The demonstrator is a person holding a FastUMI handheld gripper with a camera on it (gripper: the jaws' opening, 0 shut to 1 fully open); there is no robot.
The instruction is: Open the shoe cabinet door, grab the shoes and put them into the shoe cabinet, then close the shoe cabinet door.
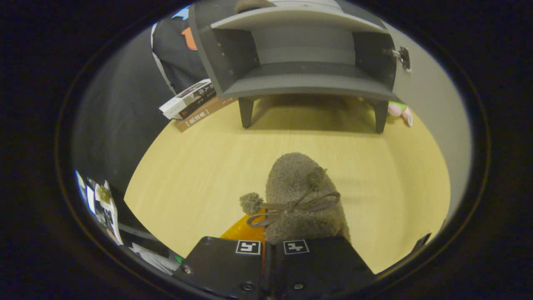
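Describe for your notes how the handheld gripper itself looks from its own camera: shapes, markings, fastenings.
The gripper appears as two flat, angular plates side by side, meeting at a narrow central seam. Each plate carries a small square black-and-white coded marker near its front edge, and round screw heads sit further back.

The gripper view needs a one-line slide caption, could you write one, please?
Tool shut on fuzzy grey-brown slipper with ribbon bow, facing open grey shoe cabinet across light wooden table.
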